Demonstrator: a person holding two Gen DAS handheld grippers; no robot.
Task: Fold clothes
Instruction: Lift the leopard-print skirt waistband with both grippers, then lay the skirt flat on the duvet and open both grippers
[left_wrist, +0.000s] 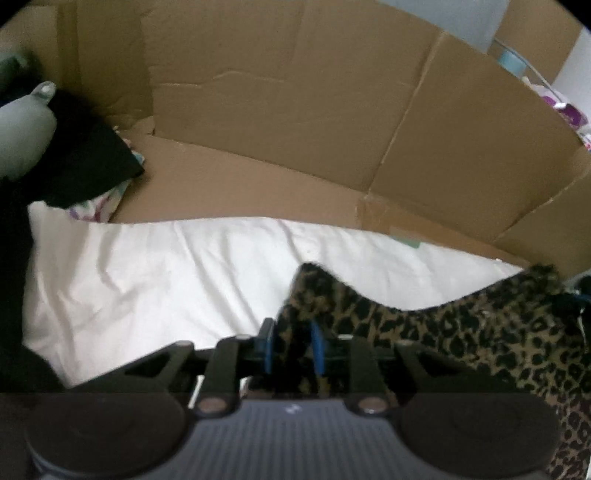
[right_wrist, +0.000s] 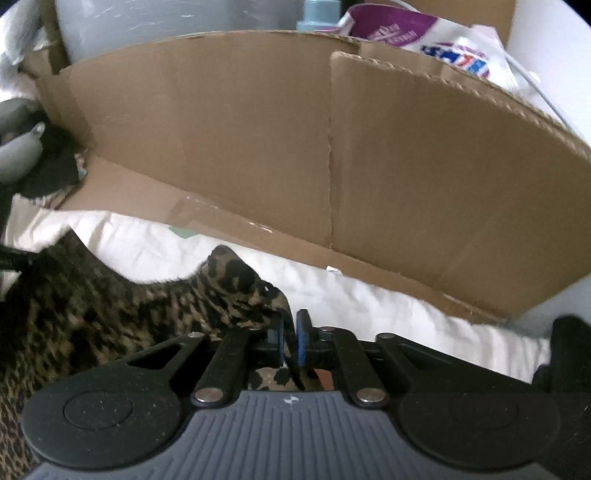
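Two grippers, left (left_wrist: 291, 347) and right (right_wrist: 290, 341), each pinch a corner of the leopard garment (left_wrist: 461, 332), jaws nearly closed on cloth. It hangs lifted between them over the white sheet (left_wrist: 147, 280). No finished fold visible; stage unclear to me.

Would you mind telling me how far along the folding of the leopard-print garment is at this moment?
Done: nothing looks folded yet; no neat crease shows. In hand: the left claw and the right claw each pinch an edge of the leopard-print garment, held up above the white sheet in front of the cardboard box. Left: probably laying it flat and making the folds. A dark cloth pile sits at the side.
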